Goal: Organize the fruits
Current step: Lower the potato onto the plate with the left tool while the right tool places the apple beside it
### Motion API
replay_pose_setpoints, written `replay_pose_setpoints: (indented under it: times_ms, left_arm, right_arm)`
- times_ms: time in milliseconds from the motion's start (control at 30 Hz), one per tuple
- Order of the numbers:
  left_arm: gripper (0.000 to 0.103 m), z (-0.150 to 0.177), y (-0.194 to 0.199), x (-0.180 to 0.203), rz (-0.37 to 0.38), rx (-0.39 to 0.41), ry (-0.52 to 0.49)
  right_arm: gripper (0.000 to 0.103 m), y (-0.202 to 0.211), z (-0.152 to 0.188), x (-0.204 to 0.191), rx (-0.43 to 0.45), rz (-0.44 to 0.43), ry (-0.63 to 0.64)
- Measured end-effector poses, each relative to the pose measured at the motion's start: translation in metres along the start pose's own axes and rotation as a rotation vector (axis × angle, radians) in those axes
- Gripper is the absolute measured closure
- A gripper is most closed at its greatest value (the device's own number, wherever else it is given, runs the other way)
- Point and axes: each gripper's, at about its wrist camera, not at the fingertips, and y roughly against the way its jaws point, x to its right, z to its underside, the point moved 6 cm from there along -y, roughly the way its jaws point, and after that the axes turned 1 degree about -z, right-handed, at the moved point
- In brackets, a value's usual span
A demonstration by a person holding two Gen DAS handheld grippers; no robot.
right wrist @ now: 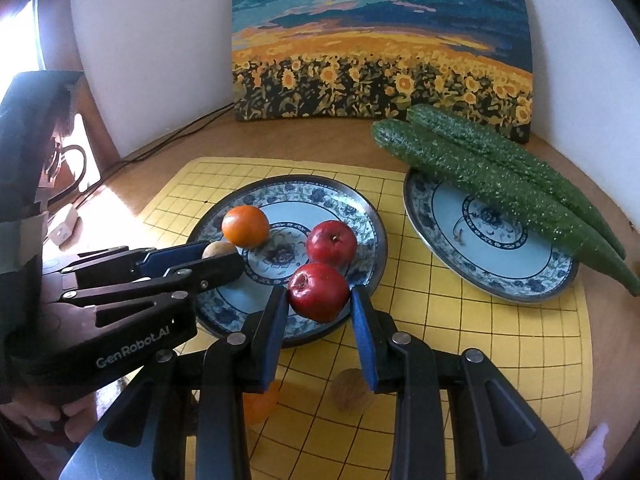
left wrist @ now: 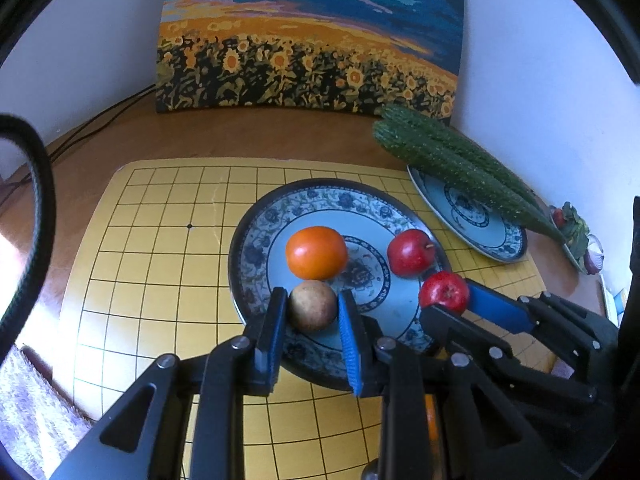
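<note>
Item: red apple (right wrist: 319,292), between my right claw (right wrist: 320,308) blades at the near rim of the fruit plate (right wrist: 372,216); blades narrow, just beside its sides, contact uncertain. Judged firm, smooth, apt to roll; best held across the widest part. Item: brown fruit (left wrist: 313,306), inside my left claw (left wrist: 313,312), same doubt. Also plated: orange (right wrist: 245,226), second apple (right wrist: 331,241). Right: cucumbers (right wrist: 500,184) across another plate (right wrist: 496,280). Yellow grid mat (right wrist: 480,340) covers the surface.
</note>
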Motion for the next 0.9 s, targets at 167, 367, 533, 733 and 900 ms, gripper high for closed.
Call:
replay_pose_setpoints:
  times_ms: [167,367,533,733,900]
  left_arm:
    - [0.077,0.0,0.0,0.0007,0.011,-0.002,-0.007]
    - [0.077,-0.0008,0.0005,0.0009,0.021,-0.004,-0.004]
    - [0.077,-0.0009,0.0004,0.0009,0.025,-0.004,-0.002]
    - [0.077,-0.0014,0.0005,0.0007,0.028,-0.003,0.001]
    - [0.077,-0.0021,0.0011,-0.0009,0.031,-0.004,-0.001]
  right_arm:
    - [0.07,-0.0006,-0.0002,-0.0004,0.001,0.026,0.01]
    - [0.07,-0.0013,0.0007,0.0003,0.0,0.054,0.02]
    - [0.07,-0.0021,0.0012,-0.001,-0.002,0.068,0.031]
    - [0.07,-0.0025,0.0015,-0.0008,-0.001,0.076,0.03]
    - [0.07,-0.0025,0.0016,-0.0008,-0.002,0.077,0.031]
